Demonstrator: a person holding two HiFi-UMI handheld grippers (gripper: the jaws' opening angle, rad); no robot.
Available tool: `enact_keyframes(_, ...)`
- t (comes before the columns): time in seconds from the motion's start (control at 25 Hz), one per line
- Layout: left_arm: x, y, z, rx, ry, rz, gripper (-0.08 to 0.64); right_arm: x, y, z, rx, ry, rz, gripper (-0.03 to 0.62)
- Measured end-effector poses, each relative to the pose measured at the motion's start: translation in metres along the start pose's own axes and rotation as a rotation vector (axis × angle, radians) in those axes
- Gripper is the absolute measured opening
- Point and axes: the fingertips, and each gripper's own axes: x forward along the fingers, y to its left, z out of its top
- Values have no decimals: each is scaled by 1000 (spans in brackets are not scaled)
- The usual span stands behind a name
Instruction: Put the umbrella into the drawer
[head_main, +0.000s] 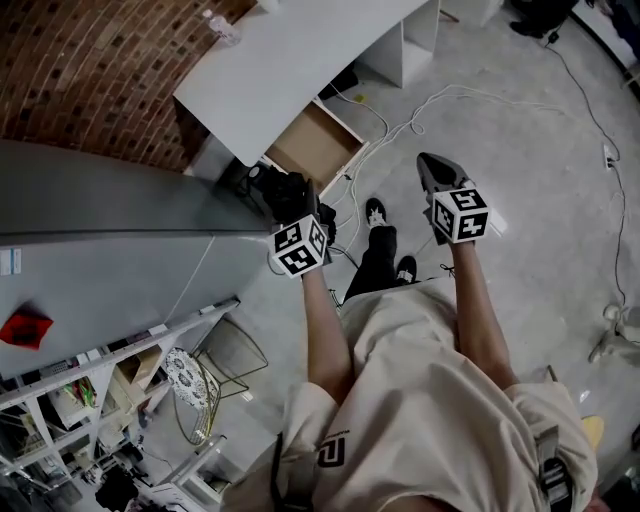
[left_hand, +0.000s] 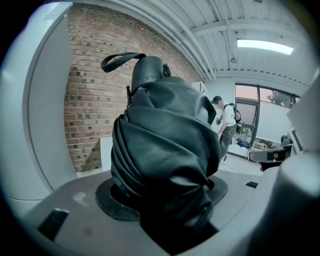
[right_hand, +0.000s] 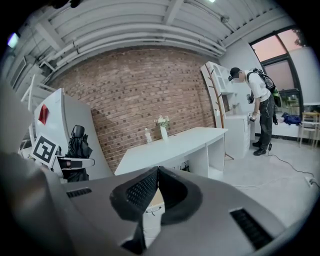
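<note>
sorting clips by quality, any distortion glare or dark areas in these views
Head view: evenly lit and sharp. Left gripper view: fisheye with black corners, the dark umbrella fills the middle, the ceiling light is blown out. Right gripper view: fisheye curves the brick wall.

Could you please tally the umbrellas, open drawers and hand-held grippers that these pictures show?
Umbrella: 1
Open drawer: 1
Hand-held gripper: 2, the left hand-held gripper and the right hand-held gripper
Total: 4
</note>
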Motion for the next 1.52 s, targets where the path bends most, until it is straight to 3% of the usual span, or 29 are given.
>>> enact_keyframes(0.24,41,12,18,0,-4,-16,268,56,-1,26,-37,11,40,67)
enact_keyframes(0.48,98,25,41,0,25,-49,268,124,6,38,-82,87,95,67)
enact_keyframes(0.64,143,30,56,-49,42,-85,268,171,6,54,-115,122,124,67)
enact_keyframes(0.88,197,27,70,-19,82,-143,268,227,-1,75,-110,139,139,67)
enact_keyframes(1.24,230,16,37,18,207,-258,268,274,-22,65,-39,185,124,67)
enact_keyframes(1.52,247,23,-25,-1,364,-265,268,288,-33,42,12,242,136,67)
